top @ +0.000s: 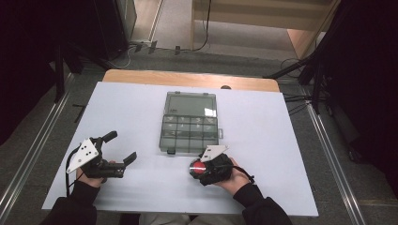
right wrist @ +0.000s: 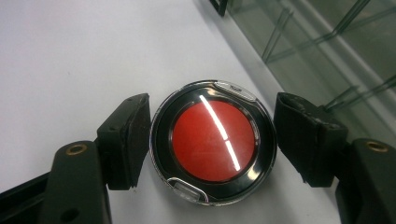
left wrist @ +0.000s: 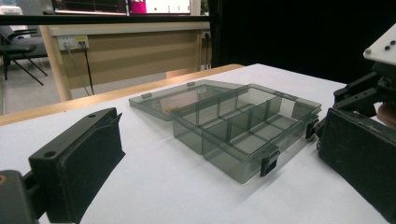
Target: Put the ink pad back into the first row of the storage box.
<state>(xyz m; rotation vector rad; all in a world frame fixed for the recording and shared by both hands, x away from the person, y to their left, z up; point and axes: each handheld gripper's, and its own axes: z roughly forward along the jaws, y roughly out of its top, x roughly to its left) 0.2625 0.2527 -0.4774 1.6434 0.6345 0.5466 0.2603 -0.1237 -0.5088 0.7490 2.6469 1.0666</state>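
Round red compact [right wrist: 213,142], black-rimmed, flat on white table, beside open organiser box.

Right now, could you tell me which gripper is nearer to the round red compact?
Right. The right gripper has its fingers closed on the round red compact beside the open organizer box. The left gripper sits well off to the left, open.

Two hand-held grippers, one in each of a person's hands.
The left gripper [top: 123,146] rests low with its jaws spread wide apart; the right gripper [top: 196,167] points left, its jaws clamped on a red round case [right wrist: 214,141].
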